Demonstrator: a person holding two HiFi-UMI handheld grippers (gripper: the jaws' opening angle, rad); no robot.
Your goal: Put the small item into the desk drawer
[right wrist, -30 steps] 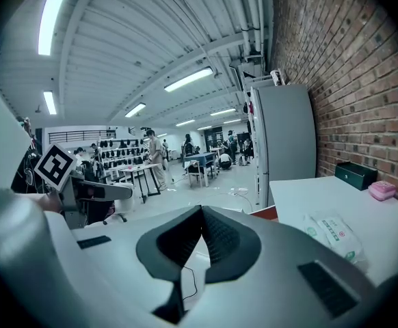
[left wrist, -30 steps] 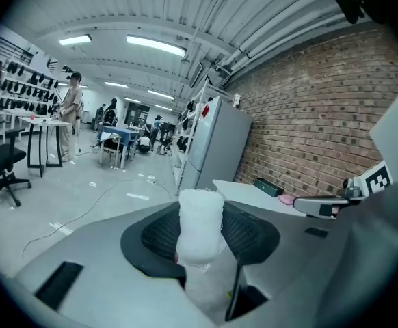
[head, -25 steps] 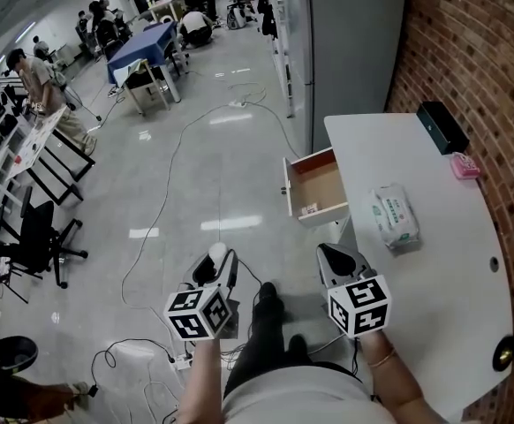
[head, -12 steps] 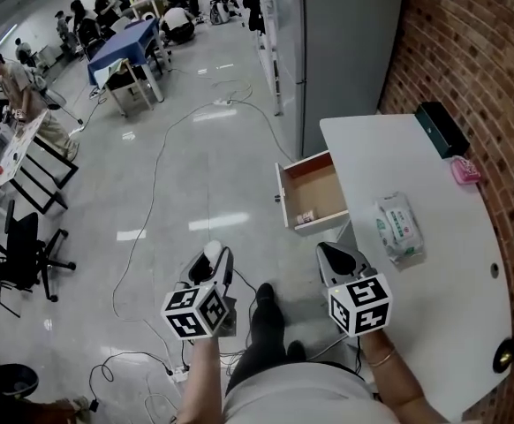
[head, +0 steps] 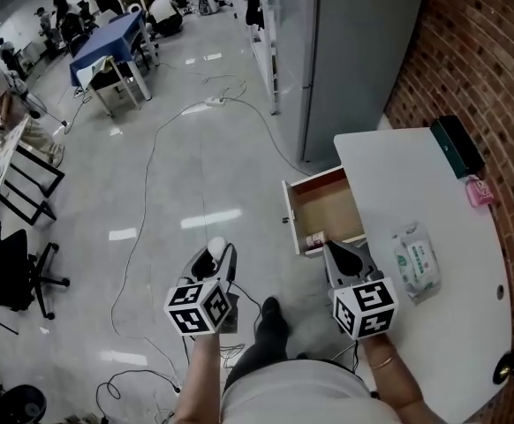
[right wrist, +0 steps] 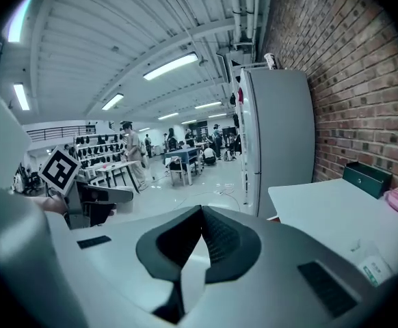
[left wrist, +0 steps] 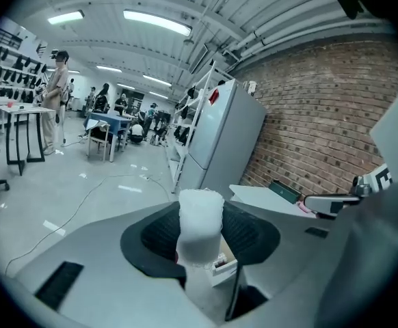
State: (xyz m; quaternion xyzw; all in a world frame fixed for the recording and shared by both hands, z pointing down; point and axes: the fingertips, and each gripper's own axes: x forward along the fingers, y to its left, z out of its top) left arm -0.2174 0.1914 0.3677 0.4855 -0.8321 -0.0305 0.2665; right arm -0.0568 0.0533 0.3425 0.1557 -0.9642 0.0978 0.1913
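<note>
Nearest the person, the left gripper [head: 213,256] was clamped on the small white item [left wrist: 200,219] above the floor, its jaws held partly apart by it. The right gripper [head: 336,254] had its jaws closed tip to tip on nothing. Just beyond the right gripper the drawer [head: 332,206] stood open from the white bench [head: 407,170], which carried a wipes pack [head: 416,263] and, farther off, a dark box [head: 456,146].
</note>
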